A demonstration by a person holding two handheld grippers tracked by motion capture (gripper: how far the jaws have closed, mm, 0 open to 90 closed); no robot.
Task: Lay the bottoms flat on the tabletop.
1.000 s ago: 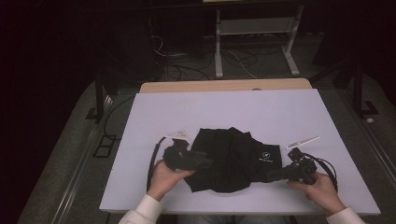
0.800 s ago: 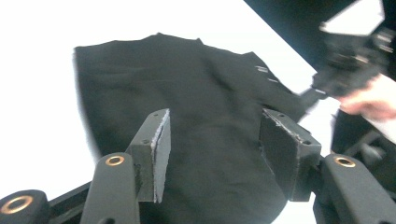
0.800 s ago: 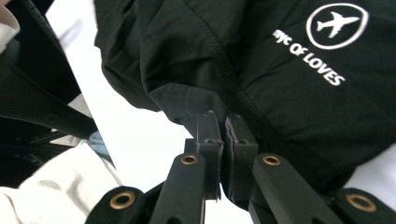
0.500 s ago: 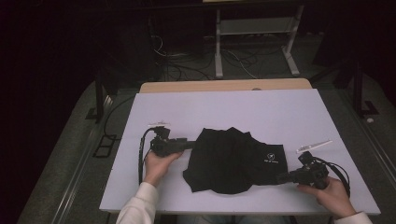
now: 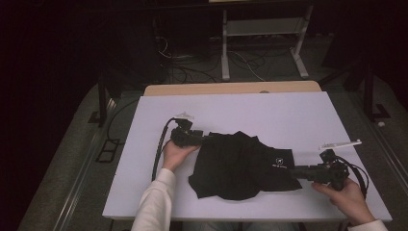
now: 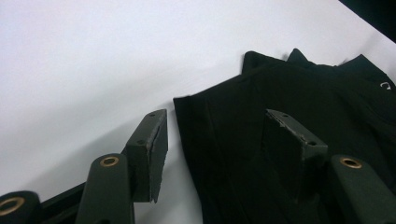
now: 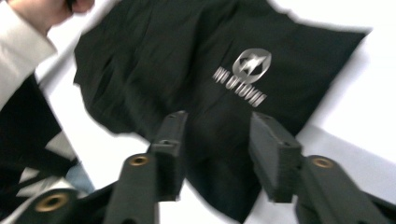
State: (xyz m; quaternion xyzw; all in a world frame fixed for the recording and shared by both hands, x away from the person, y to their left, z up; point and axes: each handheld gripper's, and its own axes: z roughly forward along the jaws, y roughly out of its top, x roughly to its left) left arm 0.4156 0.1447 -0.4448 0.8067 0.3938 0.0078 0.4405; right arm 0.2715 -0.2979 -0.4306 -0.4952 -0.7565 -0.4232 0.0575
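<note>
**Both grippers open at the edges of the black T-shirt**

Your left gripper (image 6: 212, 154) has its jaws parted, having just eased a little wider. In the left gripper view one pad (image 6: 154, 149) stands over the bare white table (image 6: 93, 56), and the other sits over dark cloth, with the hem of the black T-shirt (image 6: 289, 93) running up between them; neither pad presses on the fabric. Your right gripper (image 7: 219, 154) has just been opening too. In the right gripper view its jaws stand apart above the shirt's lower corner, the cloth lying loose under the gap and nothing pinched.

In the high view the T-shirt (image 5: 240, 163) lies crumpled and partly flattened at the centre of the frame, slightly below the middle, its small white logo (image 5: 279, 162) toward the right. The left gripper (image 5: 204, 138) touches its upper left corner, with your left hand (image 5: 175, 154) just below it. The right gripper (image 5: 296, 171) meets the shirt's right edge, with your right hand (image 5: 344, 195) in the lower right of the frame.
</note>
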